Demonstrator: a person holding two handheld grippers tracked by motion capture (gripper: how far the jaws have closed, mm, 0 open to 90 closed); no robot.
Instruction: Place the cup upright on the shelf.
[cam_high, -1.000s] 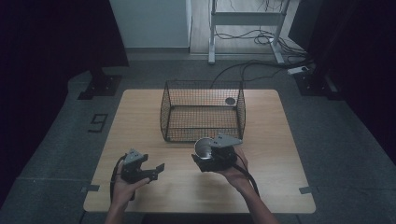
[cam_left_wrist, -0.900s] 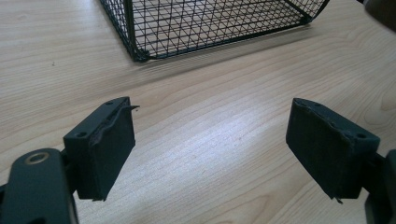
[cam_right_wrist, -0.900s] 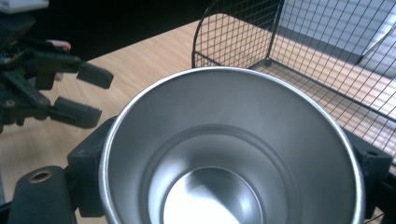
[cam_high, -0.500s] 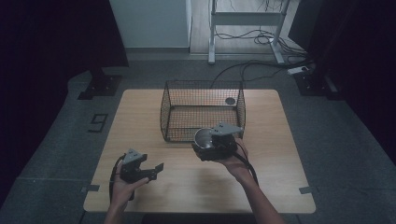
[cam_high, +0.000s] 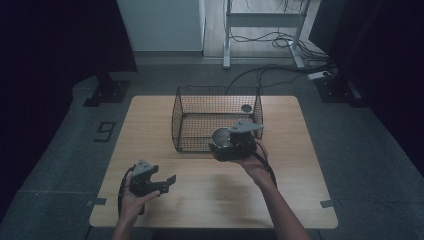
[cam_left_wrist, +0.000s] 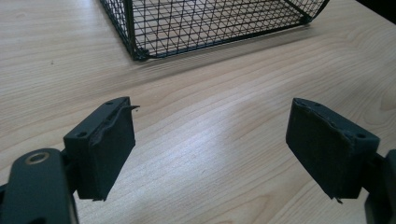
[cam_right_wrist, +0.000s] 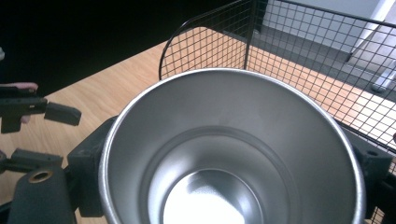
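The right gripper (cam_high: 226, 145) clasps a metal cup (cam_high: 221, 138) upright, raised at the wire basket's (cam_high: 216, 94) near right corner; the basket opening lies just beyond. The left gripper (cam_high: 167, 182), jaws spread and empty, rests well apart at the near left.

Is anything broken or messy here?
Nothing is spilled or knocked over. The only worn spot: the pads on the left gripper look frayed at their edges. The metal cup in the right gripper looks clean and empty, beside the wire basket.

Lab/test setup is suggested: lone wooden table (cam_high: 300, 200) on grey carpet, dark curtains at sides, cables (cam_high: 280, 37) & metal frame (cam_high: 260, 20) behind far edge.
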